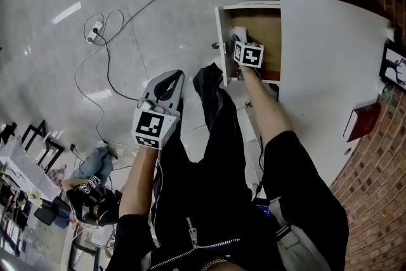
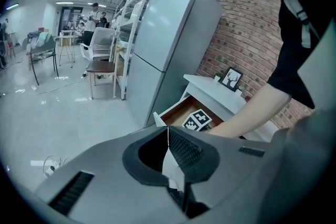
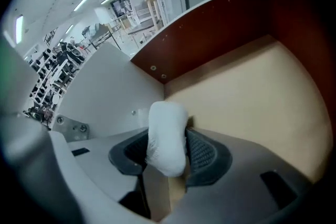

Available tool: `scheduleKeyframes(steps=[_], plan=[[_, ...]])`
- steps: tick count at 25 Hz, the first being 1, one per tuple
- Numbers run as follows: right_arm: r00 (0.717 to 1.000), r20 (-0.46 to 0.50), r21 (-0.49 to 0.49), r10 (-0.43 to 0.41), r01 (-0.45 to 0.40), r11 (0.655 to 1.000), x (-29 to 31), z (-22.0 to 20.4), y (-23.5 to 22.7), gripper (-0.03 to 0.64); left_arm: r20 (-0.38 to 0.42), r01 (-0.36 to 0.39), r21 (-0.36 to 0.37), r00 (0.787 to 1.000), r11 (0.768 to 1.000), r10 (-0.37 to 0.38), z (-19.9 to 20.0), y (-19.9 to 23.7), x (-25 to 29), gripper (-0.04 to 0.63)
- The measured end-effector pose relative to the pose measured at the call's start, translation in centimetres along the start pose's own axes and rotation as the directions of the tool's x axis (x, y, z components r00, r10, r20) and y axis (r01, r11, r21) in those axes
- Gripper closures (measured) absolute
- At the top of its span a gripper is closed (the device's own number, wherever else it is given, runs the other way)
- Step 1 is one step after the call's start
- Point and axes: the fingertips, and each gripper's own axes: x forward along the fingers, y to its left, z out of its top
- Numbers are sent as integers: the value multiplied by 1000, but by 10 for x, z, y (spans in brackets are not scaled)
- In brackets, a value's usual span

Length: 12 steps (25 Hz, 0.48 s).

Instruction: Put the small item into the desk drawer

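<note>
The desk drawer (image 1: 223,41) stands pulled out from the white desk (image 1: 323,73), its tan floor (image 3: 247,97) bare. My right gripper (image 3: 168,152) is inside the drawer, shut on a small white rounded item (image 3: 167,136) that sticks up between the pads. In the head view that gripper (image 1: 240,41) reaches into the drawer, with its marker cube (image 1: 248,54) on top. My left gripper (image 1: 166,87) hangs over the floor by the person's knee, away from the drawer. Its jaws meet in the left gripper view (image 2: 168,136) with nothing between them.
A white cable and plug (image 1: 95,28) lie on the glossy floor at the left. A brick wall (image 1: 374,187) runs along the right. A picture frame (image 1: 394,66) and a red object (image 1: 363,120) rest on the desk top. The person's legs (image 1: 222,155) fill the foreground.
</note>
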Motion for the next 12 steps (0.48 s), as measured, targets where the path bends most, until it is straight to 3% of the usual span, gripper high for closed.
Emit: scheduleKeyframes(steps=[6, 12], plan=[[997, -79, 34, -8, 11, 999, 8, -14, 0, 415, -10, -6, -9, 1000, 1000, 6, -4, 13, -8, 574], [997, -78, 40, -6, 10, 999, -4, -14, 1, 403, 9, 7, -9, 1000, 1000, -7, 1, 12, -13, 574]])
